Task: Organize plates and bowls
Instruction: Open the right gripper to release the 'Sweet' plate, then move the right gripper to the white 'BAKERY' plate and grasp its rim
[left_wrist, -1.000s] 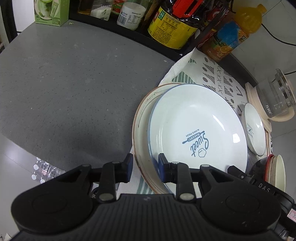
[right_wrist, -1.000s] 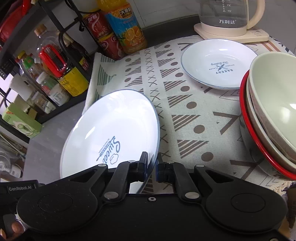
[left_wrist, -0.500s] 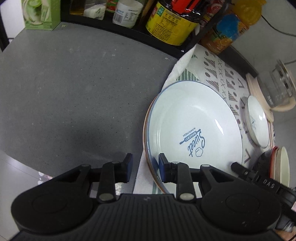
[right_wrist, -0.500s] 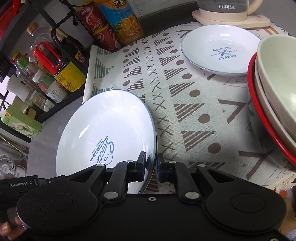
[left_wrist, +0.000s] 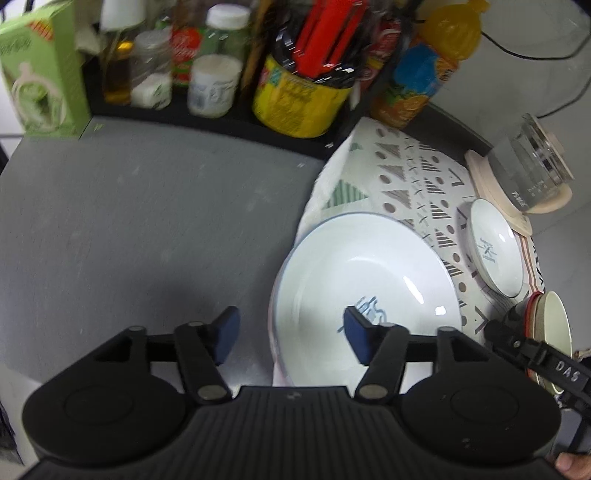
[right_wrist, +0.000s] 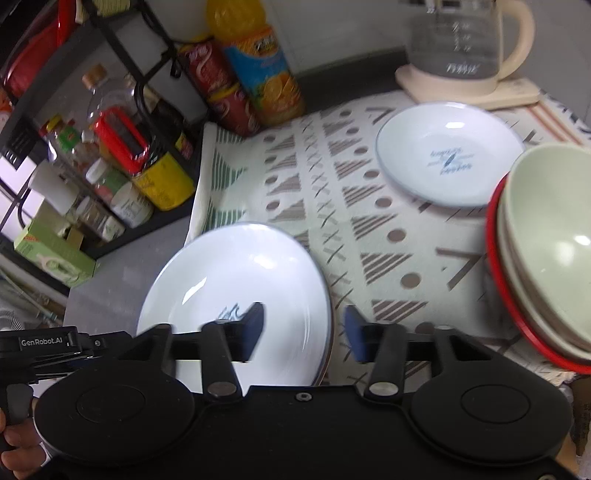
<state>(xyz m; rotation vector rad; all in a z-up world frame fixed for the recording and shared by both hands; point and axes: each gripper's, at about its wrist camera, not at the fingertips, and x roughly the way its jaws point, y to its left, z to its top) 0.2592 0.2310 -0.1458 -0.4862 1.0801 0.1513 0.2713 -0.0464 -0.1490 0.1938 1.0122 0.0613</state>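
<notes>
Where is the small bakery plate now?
In the right wrist view, the small plate lies on the patterned cloth, just in front of the kettle base and beside the stacked bowls.

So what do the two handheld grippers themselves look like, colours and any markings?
Both the left gripper and right gripper are matte black plastic with round housings, silver pivot pins and blue finger pads. White lettering shows "GenRobot.AI" on one handle and "DAS" on the other.

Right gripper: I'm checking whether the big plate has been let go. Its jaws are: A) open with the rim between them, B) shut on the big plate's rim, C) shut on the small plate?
A: the right gripper is open, its jaws straddling the big plate's rim without pinching it.
</notes>
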